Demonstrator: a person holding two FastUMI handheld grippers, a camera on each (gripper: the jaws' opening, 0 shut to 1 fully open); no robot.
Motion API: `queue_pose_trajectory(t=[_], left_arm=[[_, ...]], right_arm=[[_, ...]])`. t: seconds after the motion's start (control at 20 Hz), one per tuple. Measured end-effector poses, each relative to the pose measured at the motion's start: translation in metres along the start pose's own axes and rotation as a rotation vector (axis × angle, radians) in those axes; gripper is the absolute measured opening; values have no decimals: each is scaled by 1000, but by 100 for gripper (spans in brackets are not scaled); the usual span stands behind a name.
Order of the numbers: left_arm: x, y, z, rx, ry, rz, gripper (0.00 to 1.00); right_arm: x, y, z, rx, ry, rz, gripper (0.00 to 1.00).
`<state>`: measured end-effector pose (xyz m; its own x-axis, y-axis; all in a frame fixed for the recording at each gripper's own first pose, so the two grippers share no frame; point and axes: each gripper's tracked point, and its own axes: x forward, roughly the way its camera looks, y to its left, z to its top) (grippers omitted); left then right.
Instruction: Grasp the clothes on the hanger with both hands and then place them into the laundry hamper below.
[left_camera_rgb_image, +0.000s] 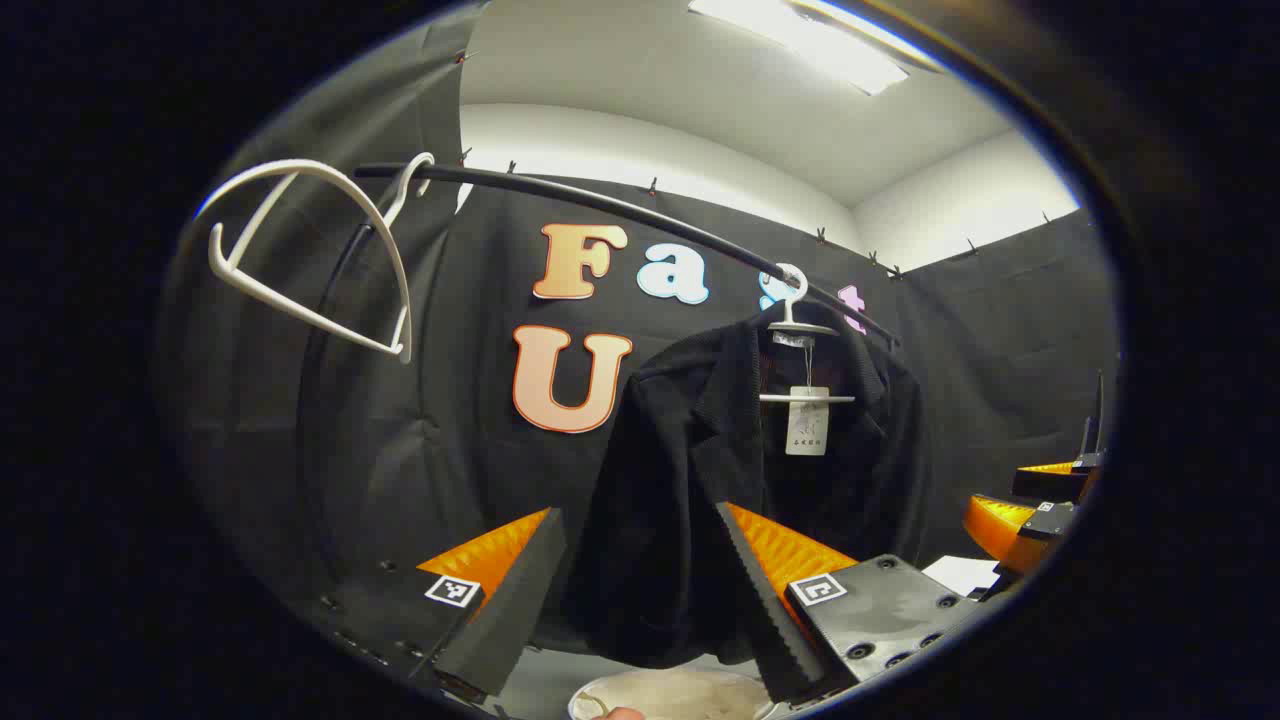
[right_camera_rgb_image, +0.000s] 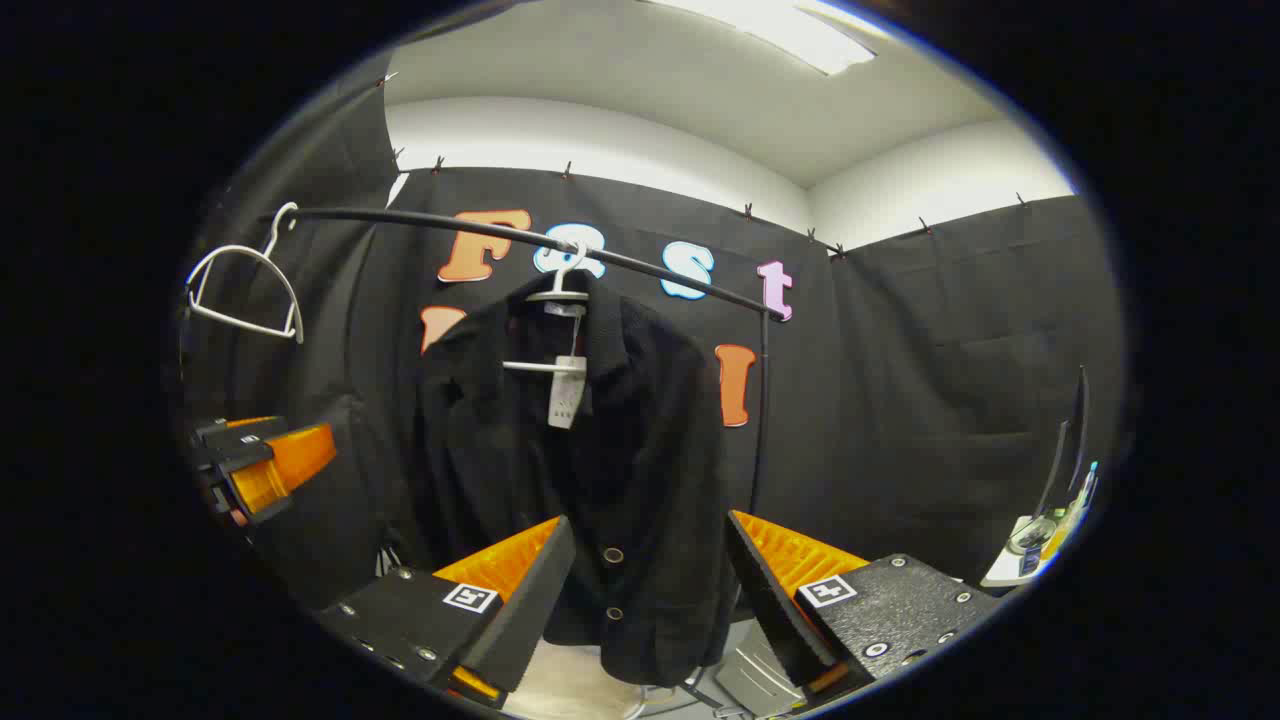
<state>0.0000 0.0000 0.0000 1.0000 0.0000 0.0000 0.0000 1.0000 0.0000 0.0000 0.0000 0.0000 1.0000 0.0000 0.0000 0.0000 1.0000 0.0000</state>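
Note:
A black jacket (left_camera_rgb_image: 690, 480) (right_camera_rgb_image: 590, 470) with a white tag hangs on a white hanger (left_camera_rgb_image: 800, 320) (right_camera_rgb_image: 560, 290) from a black rail (left_camera_rgb_image: 620, 205) (right_camera_rgb_image: 480, 225). My left gripper (left_camera_rgb_image: 640, 580) is open, its orange-and-black fingers spread in front of the jacket's lower half, apart from the cloth. My right gripper (right_camera_rgb_image: 645, 590) is open too, pointing at the jacket's buttoned hem. The right gripper (left_camera_rgb_image: 1030, 510) also shows at the right edge of the left gripper view, and the left gripper (right_camera_rgb_image: 260, 465) at the left edge of the right gripper view. A pale hamper rim (left_camera_rgb_image: 680, 695) (right_camera_rgb_image: 570, 685) lies below the jacket.
An empty white hanger (left_camera_rgb_image: 310, 260) (right_camera_rgb_image: 245, 290) hangs at the left end of the rail. The rail's upright post (right_camera_rgb_image: 762, 400) stands right of the jacket. A small table with objects (right_camera_rgb_image: 1040, 540) sits at far right.

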Motion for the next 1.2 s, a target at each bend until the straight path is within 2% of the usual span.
queue_pose_trajectory(t=[0.1,0.2,0.35,0.4,0.45,0.5,0.8,0.85,0.95,1.0,1.2], left_arm=[[-1,-6,1,12,-7,-5,100],[-2,-6,1,21,-2,9,93],[-6,-7,1,15,-3,16,100],[-6,-7,-1,17,1,16,96],[-7,-6,-1,20,3,18,100],[-7,-5,-2,22,5,19,96],[-10,1,2,30,-6,39,96],[-12,3,1,27,-4,40,100],[-15,5,-2,23,6,42,100],[-16,7,-3,23,9,45,96],[-17,15,-3,25,9,60,96]], right_arm=[[0,-4,5,3,-27,-4,94],[-2,-1,-1,31,-6,12,94],[-8,-4,-1,34,-14,17,94],[-9,-4,-1,24,-17,17,94],[-9,-4,-1,14,-20,17,94],[-10,-4,-1,9,-19,21,94],[-12,3,0,28,-21,35,94],[-14,4,0,30,-20,37,94],[-14,7,-5,25,-10,40,94],[-14,8,-8,24,-3,41,94],[-1,14,-8,19,9,39,94]])
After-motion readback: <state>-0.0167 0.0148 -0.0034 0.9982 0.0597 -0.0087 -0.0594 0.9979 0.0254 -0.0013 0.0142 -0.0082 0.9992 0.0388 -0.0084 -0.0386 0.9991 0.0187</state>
